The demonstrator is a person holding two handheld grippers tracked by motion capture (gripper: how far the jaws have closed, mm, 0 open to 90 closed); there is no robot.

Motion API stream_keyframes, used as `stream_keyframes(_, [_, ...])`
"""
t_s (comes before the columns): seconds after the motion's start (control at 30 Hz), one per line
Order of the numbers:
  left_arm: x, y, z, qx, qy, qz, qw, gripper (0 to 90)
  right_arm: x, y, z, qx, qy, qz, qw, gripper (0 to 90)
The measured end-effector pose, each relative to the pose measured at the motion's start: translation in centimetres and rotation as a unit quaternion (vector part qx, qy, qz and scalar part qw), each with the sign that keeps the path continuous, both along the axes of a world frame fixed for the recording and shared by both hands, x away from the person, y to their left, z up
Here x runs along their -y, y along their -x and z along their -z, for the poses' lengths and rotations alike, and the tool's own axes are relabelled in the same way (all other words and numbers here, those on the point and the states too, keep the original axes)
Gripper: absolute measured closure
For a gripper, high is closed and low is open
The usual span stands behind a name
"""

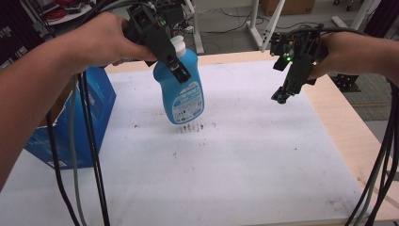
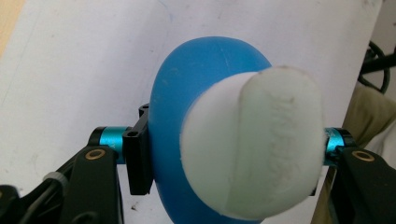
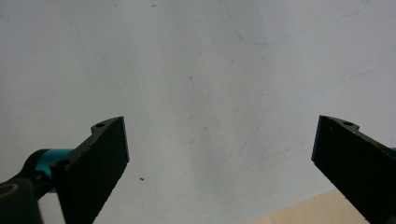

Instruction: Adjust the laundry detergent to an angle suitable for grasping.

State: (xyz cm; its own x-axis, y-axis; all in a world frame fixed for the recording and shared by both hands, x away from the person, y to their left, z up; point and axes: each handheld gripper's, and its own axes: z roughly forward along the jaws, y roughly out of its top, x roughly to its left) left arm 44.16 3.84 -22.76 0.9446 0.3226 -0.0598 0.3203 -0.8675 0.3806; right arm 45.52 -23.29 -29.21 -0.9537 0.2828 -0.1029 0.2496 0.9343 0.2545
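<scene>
Because the left gripper (image 1: pixel 181 70) pinches the blue bottle (image 1: pixel 181 94) high up, just under its white cap (image 1: pixel 178 44), and the bottle hangs clear above the white table cover (image 1: pixel 235 160), the whole weight of the body sits below the grip, and that is where trouble could start. In the left gripper view the black jaws press on either side of the bottle's rounded blue shoulder (image 2: pixel 187 93), at about nine and three o'clock around the cap (image 2: pixel 254 144); the plastic curves away from the pads there, so I judge that a quick swing or a jolt could let the bottle pivot or slide downward and drop onto the cover. It already hangs tilted in the high view, base toward roughly five o'clock, which suggests that the grip does not stop it turning. A squeeze hard enough to hold it could also dent the soft wall, and whether the cap is sealed I cannot tell. The blue box (image 1: pixel 87 122) stands at about nine o'clock of the bottle, near enough that a leftward sweep could knock it. The right gripper (image 1: pixel 281 97), at about three o'clock and well apart, holds its fingers (image 3: pixel 95 163) spread wide with nothing between them, so it could not catch a slip.
</scene>
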Motion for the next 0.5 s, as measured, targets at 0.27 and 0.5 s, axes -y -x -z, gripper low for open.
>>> stream_keyframes(0.27, [1.5,1.0,1.0,0.007,-0.031,0.104,0.9941,38.2,-0.2,0.4,-0.2,0.003,0.004,0.002,1.0,3.0])
stream_keyframes(0.5, [2.2,1.8,1.6,0.058,-0.034,0.194,0.9786,38.2,-0.3,0.5,-0.1,0.005,0.009,0.0,0.9999,3.0])
